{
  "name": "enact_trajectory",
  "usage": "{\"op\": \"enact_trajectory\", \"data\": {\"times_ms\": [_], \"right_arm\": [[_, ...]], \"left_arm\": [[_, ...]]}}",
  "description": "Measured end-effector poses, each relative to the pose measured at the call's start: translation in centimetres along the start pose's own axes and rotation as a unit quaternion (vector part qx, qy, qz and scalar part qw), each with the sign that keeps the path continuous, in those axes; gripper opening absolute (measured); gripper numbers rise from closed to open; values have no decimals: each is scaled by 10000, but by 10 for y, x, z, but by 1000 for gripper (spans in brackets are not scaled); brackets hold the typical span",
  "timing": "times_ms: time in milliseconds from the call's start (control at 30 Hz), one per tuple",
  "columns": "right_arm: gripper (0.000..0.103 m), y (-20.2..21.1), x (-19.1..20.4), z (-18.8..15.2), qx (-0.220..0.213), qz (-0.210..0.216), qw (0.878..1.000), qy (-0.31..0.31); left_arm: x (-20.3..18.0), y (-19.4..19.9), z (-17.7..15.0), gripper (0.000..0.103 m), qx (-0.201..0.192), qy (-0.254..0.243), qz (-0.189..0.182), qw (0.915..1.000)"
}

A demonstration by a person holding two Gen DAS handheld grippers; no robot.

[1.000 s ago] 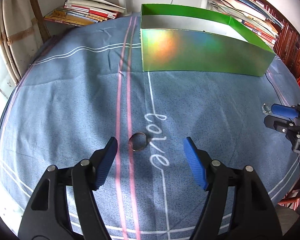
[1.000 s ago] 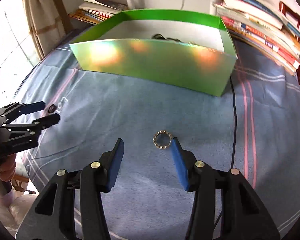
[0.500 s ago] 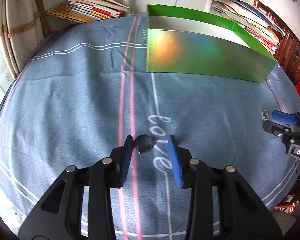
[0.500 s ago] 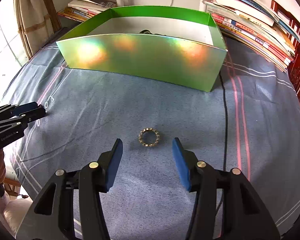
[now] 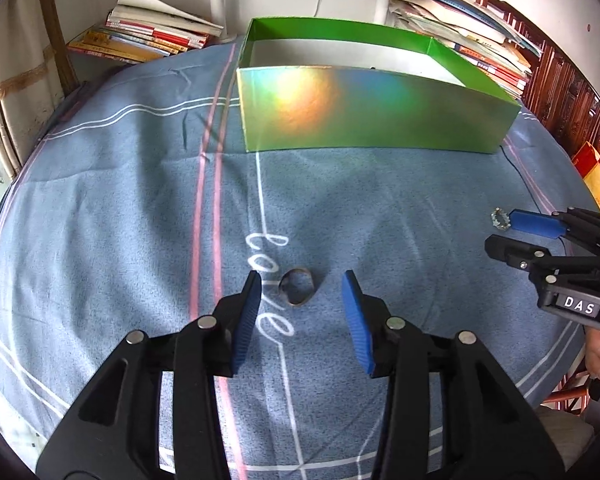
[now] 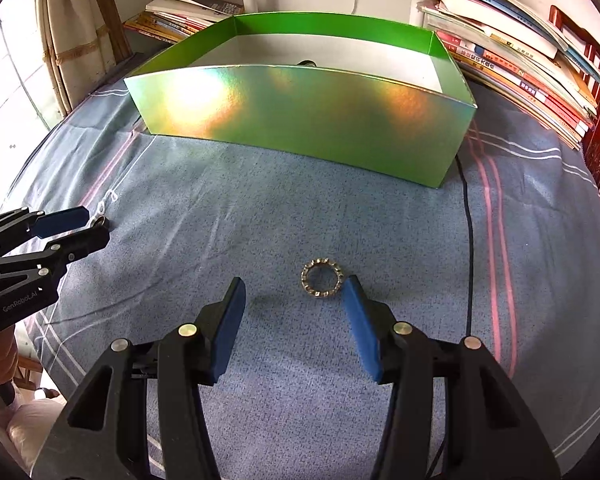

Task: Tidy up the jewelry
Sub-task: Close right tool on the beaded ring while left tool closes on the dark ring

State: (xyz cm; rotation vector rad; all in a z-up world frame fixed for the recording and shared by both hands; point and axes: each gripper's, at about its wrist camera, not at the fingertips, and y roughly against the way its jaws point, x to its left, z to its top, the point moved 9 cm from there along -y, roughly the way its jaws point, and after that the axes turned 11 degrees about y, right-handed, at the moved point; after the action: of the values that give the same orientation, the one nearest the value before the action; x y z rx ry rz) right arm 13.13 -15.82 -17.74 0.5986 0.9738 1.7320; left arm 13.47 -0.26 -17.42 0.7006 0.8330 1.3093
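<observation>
Jewelry at risk: thin dark metal ring (image 5: 297,291) and studded silver ring (image 6: 321,279) flat on blue cloth.
Left gripper (image 5: 303,312) jaws were opening, unclamped; right gripper (image 6: 296,320) half-wide, empty, off-centre — pads could flick rings away.

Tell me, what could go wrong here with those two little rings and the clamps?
The plain ring lies flat on soft cloth between the left gripper's opening jaws, nearer one pad; it may slide away. The studded ring sits almost against one pad of the right gripper, so closing could nudge it away. Either could miss the green box.
</observation>
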Motion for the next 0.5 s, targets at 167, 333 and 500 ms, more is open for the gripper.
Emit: {"op": "enact_trajectory", "data": {"times_ms": [167, 333, 500], "right_arm": [[51, -2, -1, 2, -58, -104, 9999, -3], [39, -2, -5, 3, -134, -238, 9996, 11], [23, -2, -9, 4, -155, -227, 9996, -60]], "left_arm": [[0, -3, -3, 42, -24, -36, 168, 9998], [-1, -3, -2, 41, -83, -40, 190, 9998], [0, -3, -2, 41, -106, -26, 176, 9998]]}}
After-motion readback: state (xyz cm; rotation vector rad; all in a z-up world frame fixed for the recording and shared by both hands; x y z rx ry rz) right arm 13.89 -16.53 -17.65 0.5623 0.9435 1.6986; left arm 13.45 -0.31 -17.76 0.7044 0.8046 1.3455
